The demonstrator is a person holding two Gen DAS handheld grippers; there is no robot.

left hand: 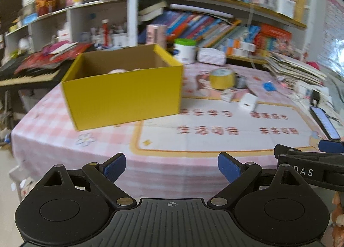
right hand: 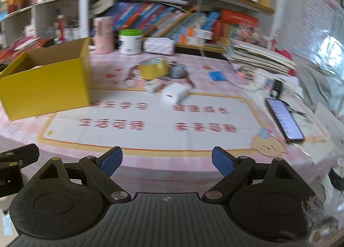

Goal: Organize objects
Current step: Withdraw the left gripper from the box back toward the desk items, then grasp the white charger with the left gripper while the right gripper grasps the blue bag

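Note:
A yellow cardboard box [left hand: 122,94] stands open on the left of the table, with something pale inside; it also shows in the right wrist view [right hand: 45,88]. Loose items lie behind the mat: a yellow tape roll [left hand: 222,78] [right hand: 153,69], a white charger cube [left hand: 248,101] [right hand: 174,95], a small white box [right hand: 151,86], a grey roll [right hand: 177,71] and a blue item [right hand: 217,75]. My left gripper [left hand: 172,168] is open and empty at the table's near edge. My right gripper [right hand: 167,162] is open and empty beside it.
A phone [right hand: 283,118] lies at the right edge on a cable. A green-lidded jar [right hand: 130,41], a pink tube [right hand: 103,34] and a white pouch [right hand: 159,46] stand at the back. Stacked papers [right hand: 258,55] sit at the right. Bookshelves are behind; a keyboard [left hand: 28,79] is at the left.

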